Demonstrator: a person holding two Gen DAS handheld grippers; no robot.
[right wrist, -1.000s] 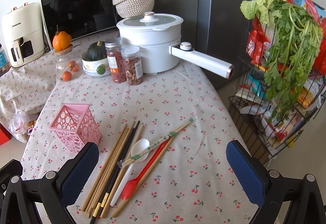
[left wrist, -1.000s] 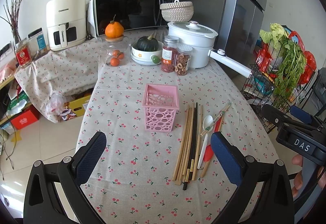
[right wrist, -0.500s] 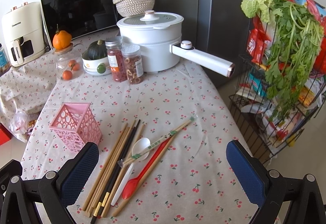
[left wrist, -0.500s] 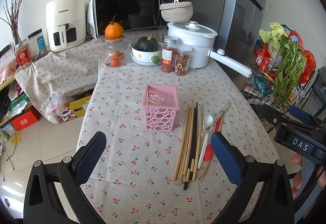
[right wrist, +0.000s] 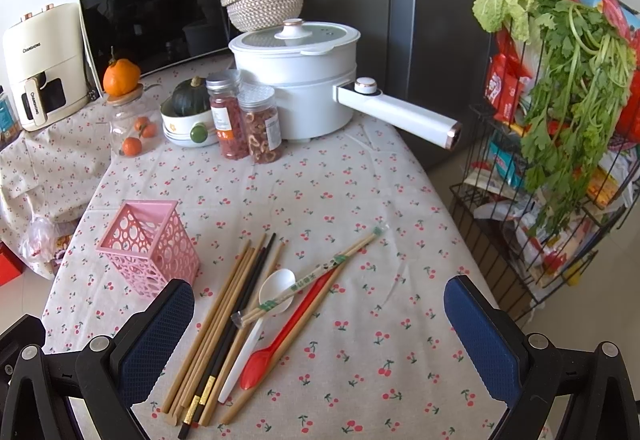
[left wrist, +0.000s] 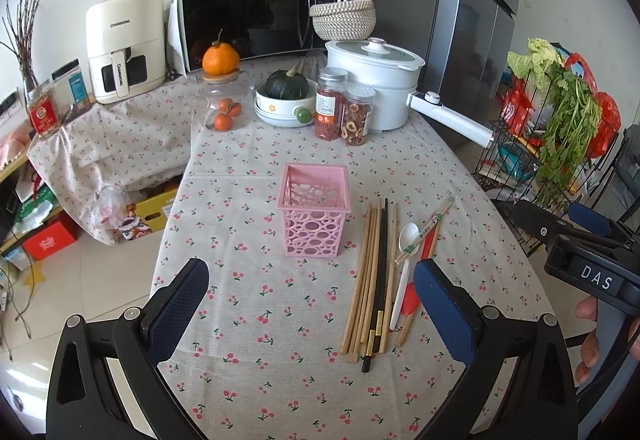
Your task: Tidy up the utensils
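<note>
Left hand-held gripper (left wrist: 310, 290): jaws spread wide and empty, above the near edge of the surface (left wrist: 280, 368), which is covered by a cherry-print cloth; right hand-held gripper (right wrist: 318, 314): likewise wide apart, holding nothing, above the near right part of the surface, with fingers of the person's hand (left wrist: 590, 336) visible on its handle in the left view. Utensils, loose on the cloth between the near edge and the middle, right of centre: a bundle of wooden chopsticks (right wrist: 216, 316) lying side by side with a black pair (right wrist: 236, 324) among them; just beside these a white spoon (right wrist: 262, 314), bowl pointing away; touching it on the right a red spoon (right wrist: 286, 336), bowl toward the near edge; a wrapped pair of chopsticks (right wrist: 316, 274) laid slantwise across the white spoon's bowl. Pink basket (left wrist: 314, 214): upright and empty at the middle of the surface, just left of the chopstick tips, not touching them. Far part of the surface: two lidded jars (left wrist: 344, 112) of dried food standing together; to their left a bowl (left wrist: 282, 110) carrying a dark green squash; further left a glass jar (left wrist: 224, 100) with an orange fruit on its lid; at the far right corner a white pot (left wrist: 374, 80) with its handle reaching past the right edge. Behind: a microwave (left wrist: 252, 18) under a floral cloth. Beyond the right edge: a wire rack (right wrist: 560, 208) with leafy greens.
</note>
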